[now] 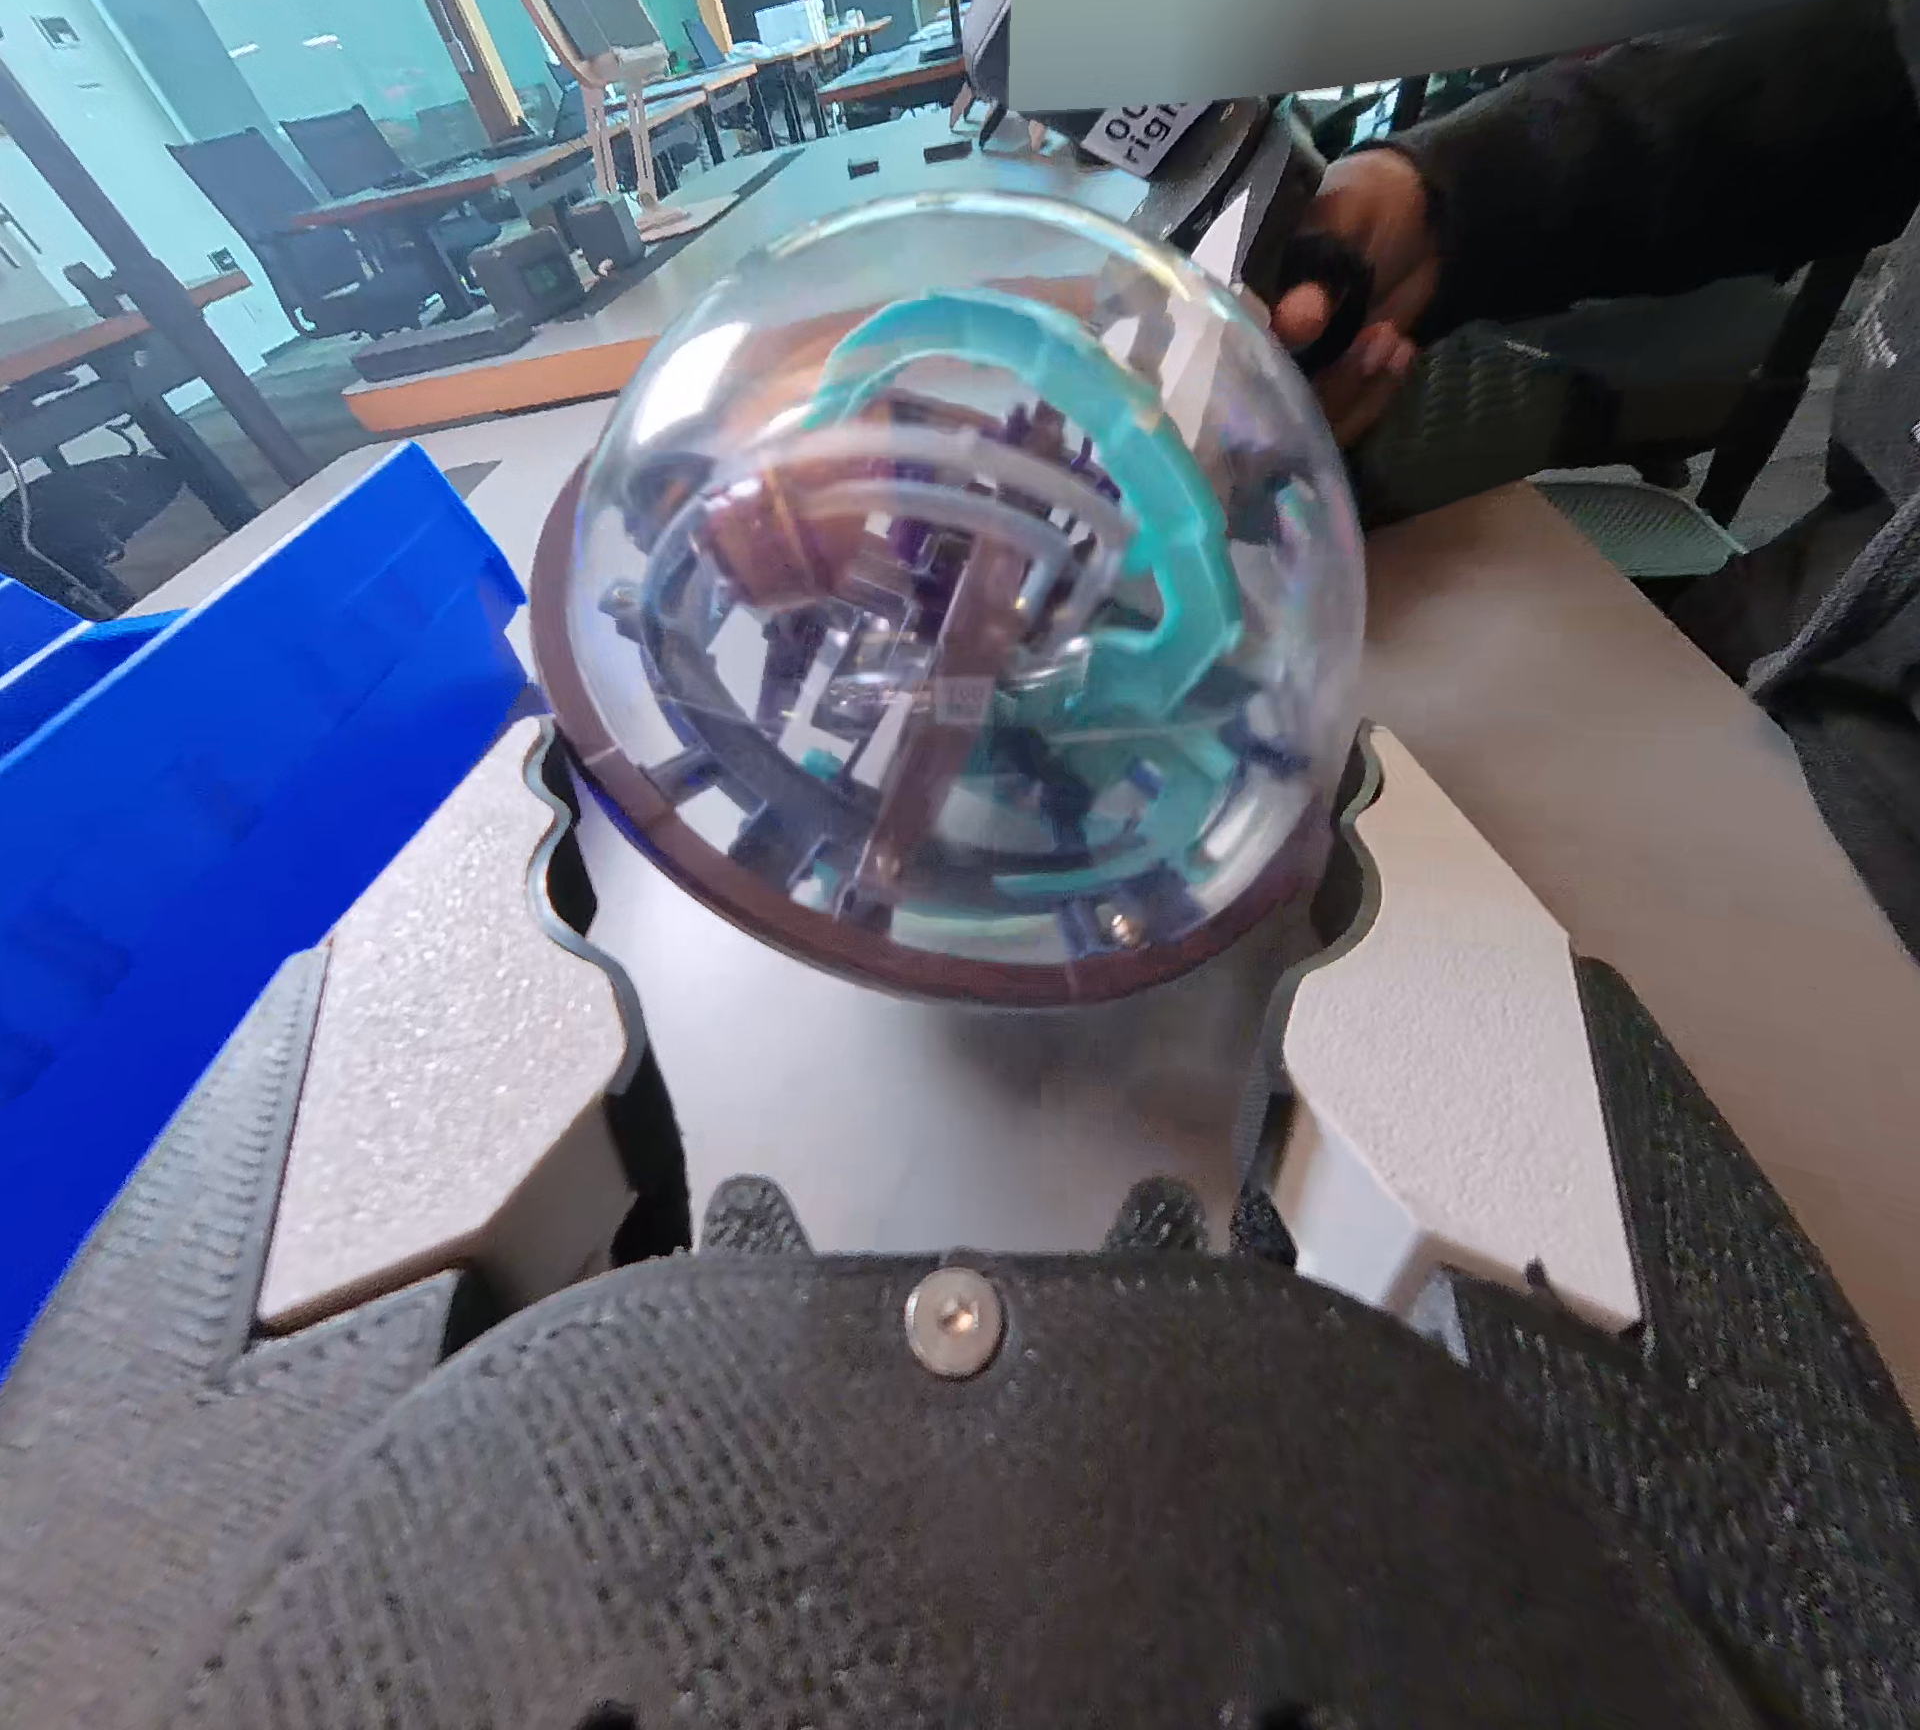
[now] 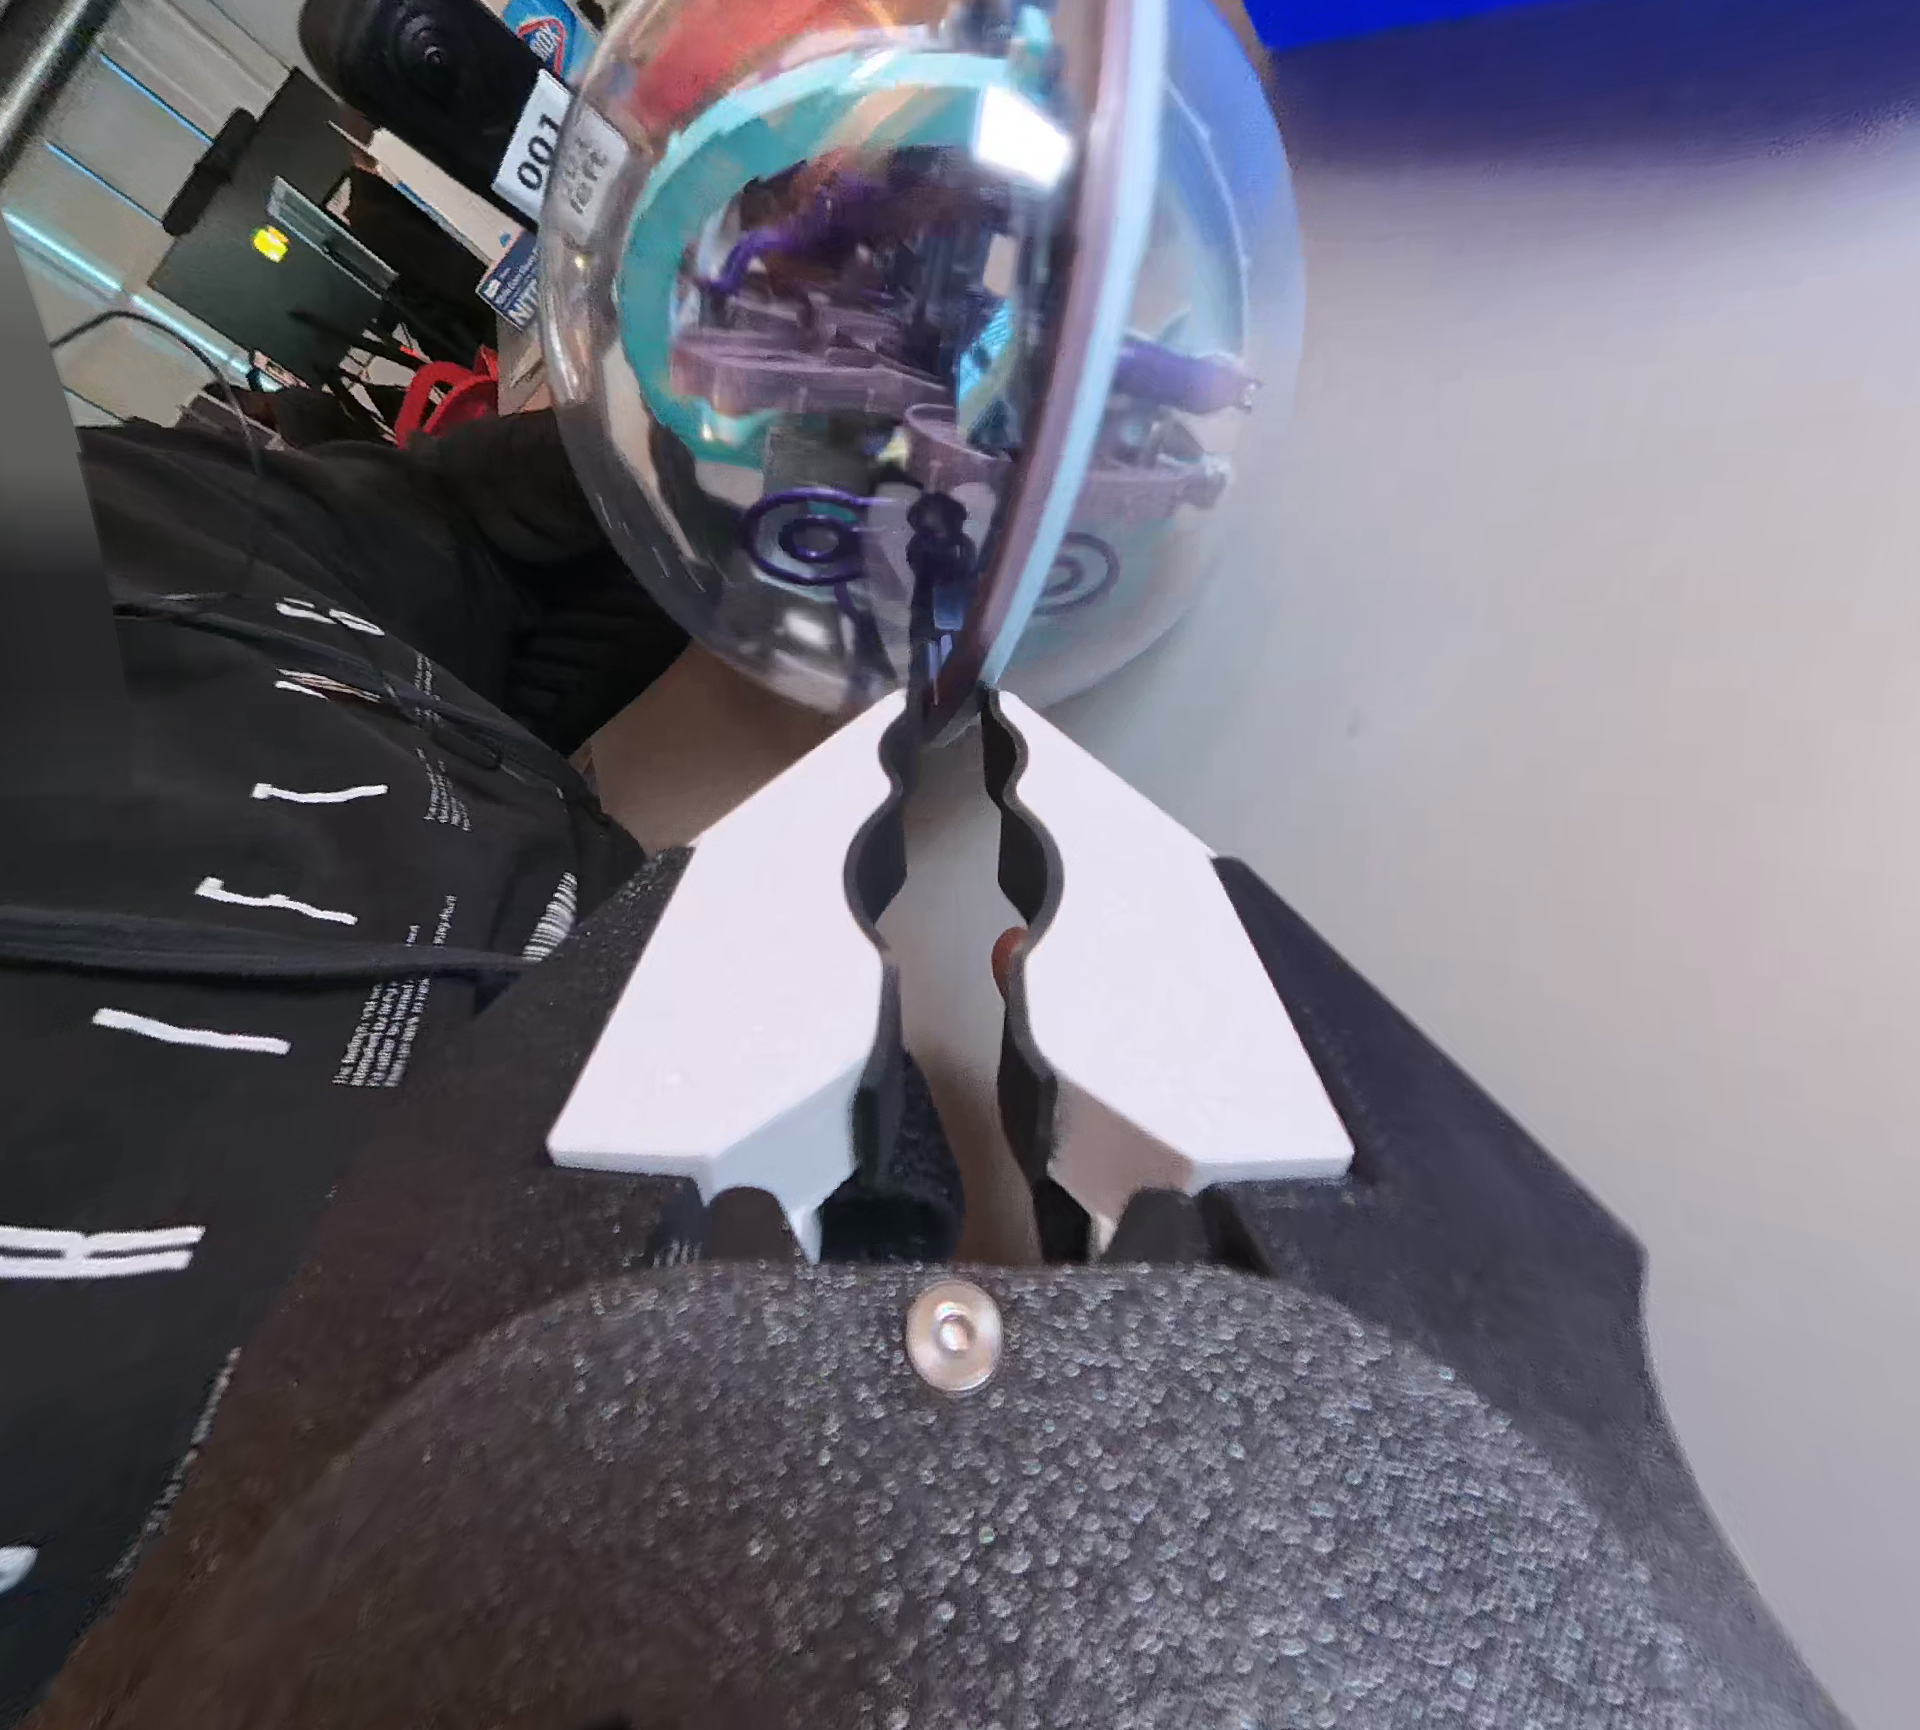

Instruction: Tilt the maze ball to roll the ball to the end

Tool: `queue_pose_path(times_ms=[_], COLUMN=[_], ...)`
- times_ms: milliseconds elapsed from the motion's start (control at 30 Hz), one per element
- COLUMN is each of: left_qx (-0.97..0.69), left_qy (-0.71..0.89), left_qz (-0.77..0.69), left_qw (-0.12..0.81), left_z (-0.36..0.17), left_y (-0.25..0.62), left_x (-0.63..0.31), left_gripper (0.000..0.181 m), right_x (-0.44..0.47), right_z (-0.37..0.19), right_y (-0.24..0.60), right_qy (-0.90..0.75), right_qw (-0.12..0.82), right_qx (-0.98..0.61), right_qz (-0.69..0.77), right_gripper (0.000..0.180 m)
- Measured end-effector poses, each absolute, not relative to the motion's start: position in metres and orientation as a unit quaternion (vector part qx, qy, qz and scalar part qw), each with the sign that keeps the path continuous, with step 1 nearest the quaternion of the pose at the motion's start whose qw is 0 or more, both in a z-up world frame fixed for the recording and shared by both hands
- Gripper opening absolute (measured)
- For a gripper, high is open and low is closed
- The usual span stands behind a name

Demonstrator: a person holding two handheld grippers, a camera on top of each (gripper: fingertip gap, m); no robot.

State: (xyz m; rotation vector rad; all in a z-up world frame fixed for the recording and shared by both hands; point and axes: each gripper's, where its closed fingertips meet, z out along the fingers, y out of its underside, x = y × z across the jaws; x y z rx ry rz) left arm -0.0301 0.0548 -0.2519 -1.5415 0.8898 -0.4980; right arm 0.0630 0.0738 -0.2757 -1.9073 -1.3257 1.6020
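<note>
- We hold the maze ball (image 1: 951, 600), a clear hard sphere with teal, purple and brown tracks inside and a dark rim band around its equator, tipped above the pale worktop (image 1: 1558, 745).
- A small steel ball (image 1: 1120, 924) seems to sit low near the rim band; we cannot tell how far along the track it is.
- The left gripper (image 1: 956, 766) has its fingers (image 1: 468, 901) spread wide, one against each side of the sphere at the rim band.
- The right gripper (image 2: 951, 704) has its fingers (image 2: 790, 901) nearly together, pinching the thin rim band at its edge.
- We judge the shell light, rigid and slippery; the rim band is the surest hold, and hard squeezing could crack it.
- A blue bin (image 1: 208, 745) lies just beside the sphere on the left; a person's hand (image 1: 1351, 298) grips the other gripper's handle behind.
</note>
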Motion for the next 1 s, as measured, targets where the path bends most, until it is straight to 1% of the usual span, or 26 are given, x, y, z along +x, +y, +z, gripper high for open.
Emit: queue_pose_path(times_ms=[167,300,333,367,400,467,500,600,733,833,900,1000], left_qx=[-0.639,-0.639,-0.641,-0.642,-0.652,-0.679,-0.679,-0.679,-0.679,-0.684,-0.684,-0.685], left_qy=[0.379,0.328,0.308,0.295,0.282,0.251,0.243,0.219,0.212,0.216,0.228,0.242], left_qz=[-0.261,-0.332,-0.349,-0.366,-0.382,-0.421,-0.454,-0.510,-0.526,-0.516,-0.504,-0.481], left_qw=[0.616,0.611,0.611,0.606,0.591,0.547,0.523,0.481,0.466,0.468,0.475,0.490], left_z=[-0.240,-0.233,-0.231,-0.231,-0.235,-0.247,-0.248,-0.249,-0.250,-0.252,-0.252,-0.251], left_y=[0.048,0.053,0.057,0.060,0.064,0.070,0.068,0.065,0.063,0.063,0.062,0.061], left_x=[-0.034,-0.051,-0.058,-0.064,-0.069,-0.075,-0.075,-0.076,-0.075,-0.074,-0.073,-0.072], left_gripper=[0.132,0.111,0.105,0.094,0.081,0.066,0.048,0.033,0.022,0.011,0.007,0.007], right_x=[0.064,0.063,0.063,0.063,0.063,0.063,0.062,0.062,0.062,0.063,0.063,0.063], right_z=[-0.275,-0.275,-0.276,-0.277,-0.277,-0.279,-0.279,-0.279,-0.282,-0.284,-0.286,-0.286], right_y=[0.089,0.095,0.097,0.099,0.101,0.105,0.107,0.110,0.112,0.112,0.113,0.115], right_qy=[-0.496,-0.501,-0.500,-0.498,-0.497,-0.496,-0.496,-0.502,-0.513,-0.521,-0.530,-0.537], right_qw=[0.190,0.178,0.174,0.168,0.162,0.156,0.156,0.152,0.157,0.164,0.173,0.183], right_qx=[-0.657,-0.653,-0.654,-0.654,-0.653,-0.653,-0.653,-0.649,-0.646,-0.645,-0.644,-0.641], right_qz=[0.535,0.539,0.540,0.544,0.547,0.550,0.550,0.552,0.542,0.535,0.524,0.517], right_gripper=[0.008,0.008,0.008,0.008,0.008,0.008,0.008,0.008,0.008,0.008,0.008,0.008])
